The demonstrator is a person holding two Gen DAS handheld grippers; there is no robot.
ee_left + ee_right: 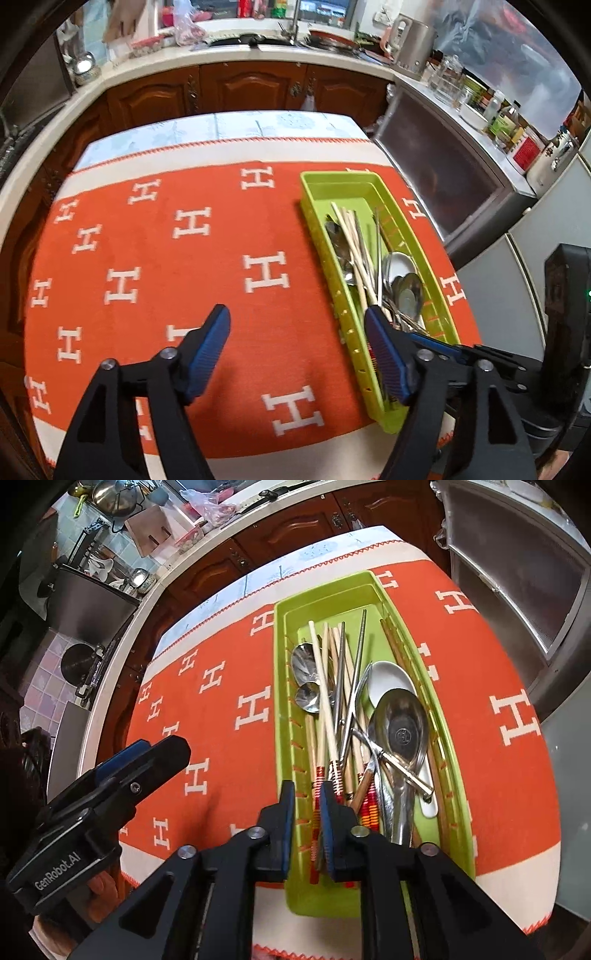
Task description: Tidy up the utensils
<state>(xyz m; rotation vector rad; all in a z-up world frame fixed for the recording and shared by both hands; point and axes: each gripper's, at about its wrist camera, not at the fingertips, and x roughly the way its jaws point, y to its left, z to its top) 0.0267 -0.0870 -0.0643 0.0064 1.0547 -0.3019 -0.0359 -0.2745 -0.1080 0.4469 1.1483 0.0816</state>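
A lime-green tray (pixel 314 206) (pixel 281 672) lies lengthwise on the right part of the orange cloth. It holds wooden and metal chopsticks (pixel 325 686), several metal spoons (pixel 400 727) and a white ceramic spoon (pixel 388 679). My left gripper (pixel 296 316) stands wide open above the cloth just left of the tray's near end, with nothing between its pads; its right finger overlaps the tray's rim. My right gripper (pixel 307 789) hovers over the tray's near left corner, slightly open. A red-and-white wrapped chopstick end (pixel 317 805) shows in the gap, lying in the tray and not pinched.
The orange cloth (pixel 166 258) with white H marks covers a small table with edges close on every side. Wooden cabinets (pixel 251 88) and a crowded counter stand behind. A steel cabinet (pixel 454 177) with jars on top stands close on the right.
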